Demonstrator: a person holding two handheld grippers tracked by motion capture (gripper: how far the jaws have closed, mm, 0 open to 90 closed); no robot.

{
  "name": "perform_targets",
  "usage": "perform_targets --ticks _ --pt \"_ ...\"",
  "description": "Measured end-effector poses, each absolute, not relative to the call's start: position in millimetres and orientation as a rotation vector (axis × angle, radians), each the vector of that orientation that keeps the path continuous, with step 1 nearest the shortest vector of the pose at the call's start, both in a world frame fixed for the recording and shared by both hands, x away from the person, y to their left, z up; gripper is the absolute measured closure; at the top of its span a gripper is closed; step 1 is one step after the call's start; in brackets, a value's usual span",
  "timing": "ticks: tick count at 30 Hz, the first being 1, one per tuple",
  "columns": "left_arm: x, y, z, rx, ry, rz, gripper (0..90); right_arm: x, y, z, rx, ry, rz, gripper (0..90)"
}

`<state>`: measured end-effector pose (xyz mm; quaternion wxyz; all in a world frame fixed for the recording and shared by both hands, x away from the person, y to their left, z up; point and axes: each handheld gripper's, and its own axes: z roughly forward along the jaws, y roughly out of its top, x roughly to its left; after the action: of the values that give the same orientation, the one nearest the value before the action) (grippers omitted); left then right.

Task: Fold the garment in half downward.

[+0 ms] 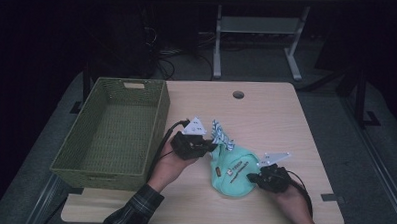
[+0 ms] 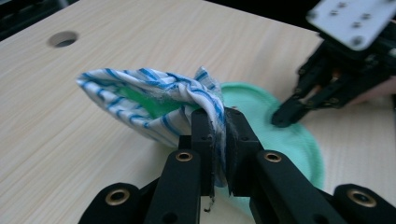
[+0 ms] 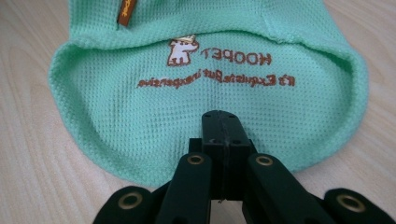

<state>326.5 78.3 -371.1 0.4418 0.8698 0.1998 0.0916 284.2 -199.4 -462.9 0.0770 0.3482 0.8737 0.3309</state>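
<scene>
Item, near edge: your right gripper [image 1: 254, 178] pinches shut the near hem of the mint pet garment [image 1: 233, 169] lying mid-table, your left gripper [image 1: 211, 146] clamps its striped end [image 2: 140, 100]; step, folding, apparently; next, lift evenly toward the green basket [image 1: 156, 125] at left.

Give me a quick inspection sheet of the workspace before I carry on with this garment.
Surface: light wooden table with a round hole near its far edge.
Job's things: mint-green pet garment with a blue-striped part, lying on the table; green woven basket at the left, nothing seen inside.
Clutter: nothing seen.
Grippers: left gripper shut on the striped part, lifting it; right gripper shut on the garment's hem.
Cables: one black cable trails from each gripper.
Surroundings: dark room, a grey table frame and floor cables beyond.
</scene>
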Motion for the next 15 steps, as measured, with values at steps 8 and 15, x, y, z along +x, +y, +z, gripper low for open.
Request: perform_targets --ticks 8,15 --pt "317 60 -377 2.204 0.403 0.197 83.1 285 -209 -457 1.054 2.594 1.036 89.8" --pt "311 48 -383 2.219 0.334 0.157 83.0 286 -234 -450 1.141 2.524 1.038 89.8"
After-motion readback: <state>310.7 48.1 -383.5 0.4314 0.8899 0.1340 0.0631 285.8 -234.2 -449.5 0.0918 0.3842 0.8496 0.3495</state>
